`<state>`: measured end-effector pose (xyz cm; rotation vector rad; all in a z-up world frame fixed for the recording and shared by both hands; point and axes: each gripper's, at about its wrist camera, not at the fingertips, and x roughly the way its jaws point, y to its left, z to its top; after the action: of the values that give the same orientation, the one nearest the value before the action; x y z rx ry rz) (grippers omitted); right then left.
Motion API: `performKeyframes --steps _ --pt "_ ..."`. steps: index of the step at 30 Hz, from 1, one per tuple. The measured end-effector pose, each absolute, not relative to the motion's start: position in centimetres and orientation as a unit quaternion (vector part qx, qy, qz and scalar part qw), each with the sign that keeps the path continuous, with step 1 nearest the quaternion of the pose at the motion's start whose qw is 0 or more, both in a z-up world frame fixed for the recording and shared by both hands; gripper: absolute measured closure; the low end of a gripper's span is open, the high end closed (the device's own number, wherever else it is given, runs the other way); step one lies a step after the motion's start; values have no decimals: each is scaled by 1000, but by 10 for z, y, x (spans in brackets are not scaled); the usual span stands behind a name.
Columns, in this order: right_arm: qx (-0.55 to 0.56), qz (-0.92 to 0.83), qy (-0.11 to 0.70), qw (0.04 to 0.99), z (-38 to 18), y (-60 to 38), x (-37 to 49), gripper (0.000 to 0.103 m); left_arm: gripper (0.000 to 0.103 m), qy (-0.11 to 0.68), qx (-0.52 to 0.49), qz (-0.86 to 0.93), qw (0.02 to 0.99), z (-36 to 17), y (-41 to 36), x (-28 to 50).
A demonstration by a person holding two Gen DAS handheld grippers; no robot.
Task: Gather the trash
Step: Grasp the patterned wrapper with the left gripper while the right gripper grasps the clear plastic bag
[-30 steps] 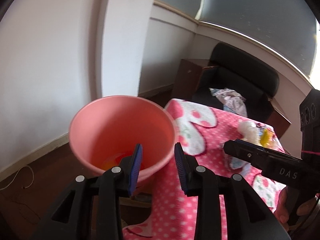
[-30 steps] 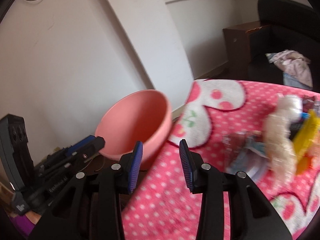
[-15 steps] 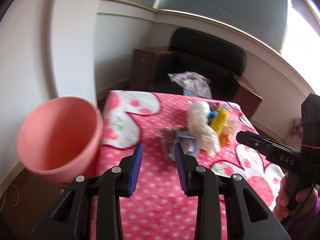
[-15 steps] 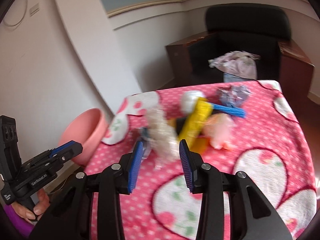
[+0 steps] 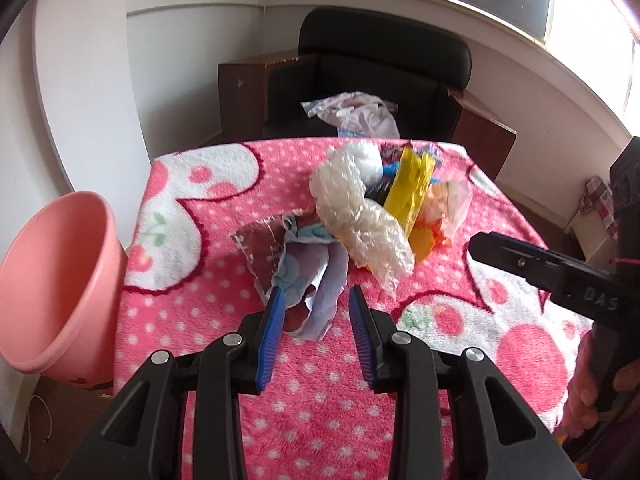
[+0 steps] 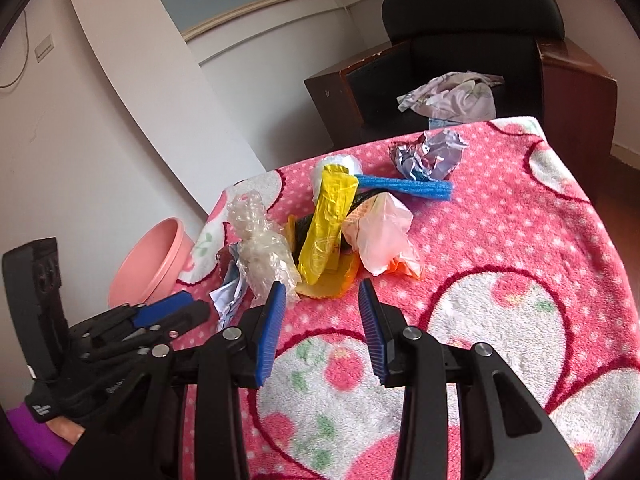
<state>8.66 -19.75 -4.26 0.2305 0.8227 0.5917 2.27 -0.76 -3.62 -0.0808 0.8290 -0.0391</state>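
Note:
A heap of trash lies on a table under a pink dotted cloth. It holds a clear crumpled plastic bag, a yellow wrapper, a pale torn paper wrapper, a pinkish bag, a blue foam strip and crumpled foil. My left gripper is open, its tips just before the torn wrapper. My right gripper is open in front of the yellow wrapper and holds nothing. A pink plastic bin stands off the table's left edge.
Behind the table stands a black armchair with a crumpled cloth on its seat, flanked by brown wooden cabinets. White walls and a pillar rise on the left. A hand holds the right gripper.
Both grippers swung from the pink bin toward the table. The bin moved to the left edge of both views and the trash heap now sits just ahead of both sets of open fingers.

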Motion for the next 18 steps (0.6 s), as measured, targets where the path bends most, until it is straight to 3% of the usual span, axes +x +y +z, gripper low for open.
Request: performKeyframes --steps 10,11,13,14,18 --pt "99 311 401 856 -48 -180 88 64 71 403 -4 -11 915 -50 -15 33" --pt "96 312 402 855 -48 -177 88 64 73 404 -2 -11 915 -51 -14 34" --pt "91 316 402 855 -47 -172 87 64 91 405 -1 -13 914 -52 -13 34" --pt "88 317 402 855 -46 -169 87 64 94 406 -2 -16 914 -52 -12 34" --pt "80 322 401 854 -45 -161 89 64 98 398 -8 -25 917 -48 -10 27"
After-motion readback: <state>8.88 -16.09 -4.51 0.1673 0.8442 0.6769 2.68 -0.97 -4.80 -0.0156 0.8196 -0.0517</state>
